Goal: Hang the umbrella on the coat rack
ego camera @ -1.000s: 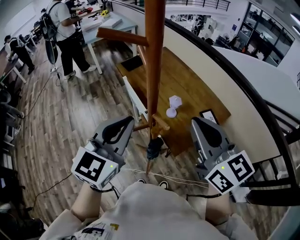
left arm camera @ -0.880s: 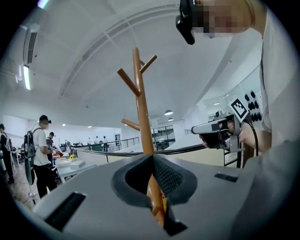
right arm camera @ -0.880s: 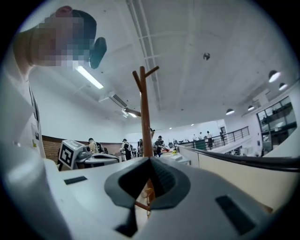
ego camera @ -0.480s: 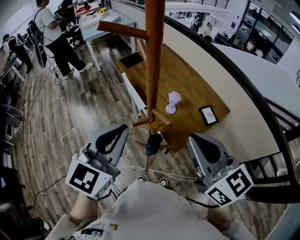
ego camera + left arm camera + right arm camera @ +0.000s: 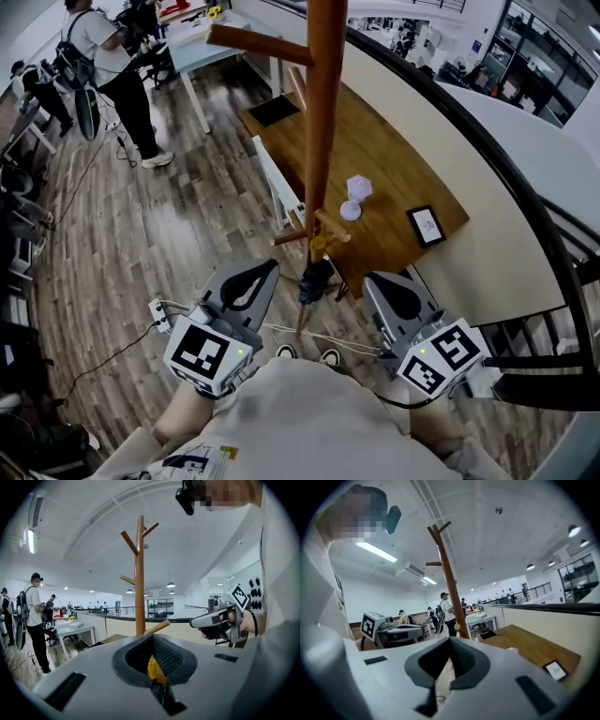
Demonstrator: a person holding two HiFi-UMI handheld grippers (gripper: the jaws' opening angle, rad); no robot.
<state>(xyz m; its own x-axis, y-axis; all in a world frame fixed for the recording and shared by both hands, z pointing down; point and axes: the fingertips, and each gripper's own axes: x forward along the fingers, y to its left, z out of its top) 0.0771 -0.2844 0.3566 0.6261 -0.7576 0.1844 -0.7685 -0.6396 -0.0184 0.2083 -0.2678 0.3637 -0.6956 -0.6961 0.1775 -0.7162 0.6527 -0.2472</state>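
Observation:
The wooden coat rack (image 5: 322, 122) rises in the middle of the head view, with a peg high up and short pegs lower down. A folded dark blue umbrella (image 5: 314, 279) with a yellow handle hangs from the low pegs, against the pole. My left gripper (image 5: 255, 277) is to its left and my right gripper (image 5: 382, 289) to its right, both close to my body, apart from the umbrella, shut and holding nothing. In the left gripper view the umbrella (image 5: 153, 667) shows past the jaws, below the rack (image 5: 139, 573). The right gripper view shows the rack (image 5: 449, 583) and the left gripper (image 5: 389, 631).
A wooden table (image 5: 394, 159) behind the rack carries a white object (image 5: 356, 192) and a small framed screen (image 5: 427, 225). A white chair (image 5: 275, 192) stands left of it. A curved black railing (image 5: 506, 178) runs along the right. People (image 5: 112, 66) stand at the back left; a cable (image 5: 103, 361) lies on the floor.
Both grippers have drawn back toward my body, away from the rack. The umbrella stays hanging on the low pegs. The person at the back left has shifted.

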